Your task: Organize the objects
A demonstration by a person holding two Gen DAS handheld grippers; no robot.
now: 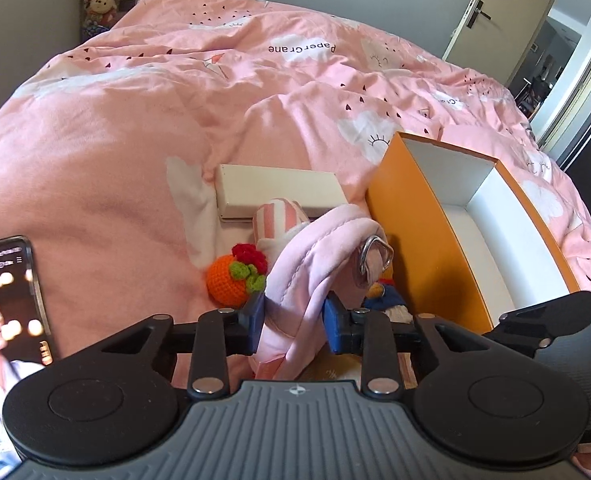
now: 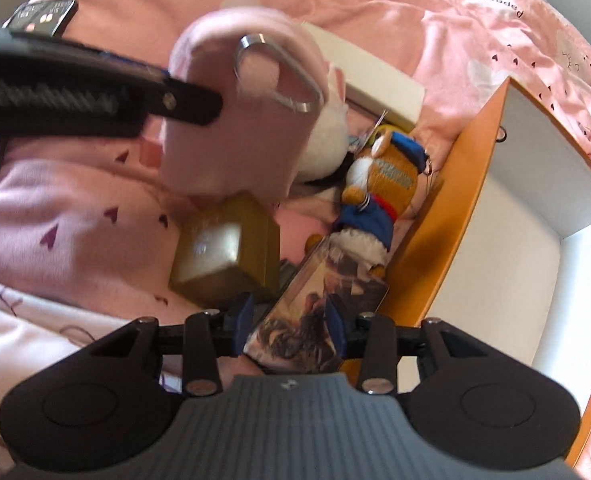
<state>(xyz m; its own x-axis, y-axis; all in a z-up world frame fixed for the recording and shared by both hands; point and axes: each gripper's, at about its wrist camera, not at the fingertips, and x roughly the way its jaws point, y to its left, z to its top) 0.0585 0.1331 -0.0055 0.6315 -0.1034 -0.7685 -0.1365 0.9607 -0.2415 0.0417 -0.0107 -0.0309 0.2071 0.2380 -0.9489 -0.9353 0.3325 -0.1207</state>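
While the orange box point(image 1: 435, 248) stands open on the pink duvet point(image 1: 135, 120), I hold a pink fabric pouch point(image 1: 307, 264) with a metal ring point(image 1: 371, 256) pinched in my left gripper point(image 1: 291, 320), raised just beside the box's near wall. Beside the box lie a crocheted orange point(image 1: 231, 284), a white flat box point(image 1: 275, 192), a knitted doll point(image 2: 383, 184), a gold cube box point(image 2: 227, 252) and a phone point(image 1: 11, 300). A striped plush point(image 1: 279, 216) sits partly hidden behind the pouch. My right gripper point(image 2: 291, 320) points steeply down, parted around a printed card pack point(image 2: 315, 312) against the box; whether the pads touch it is unclear.
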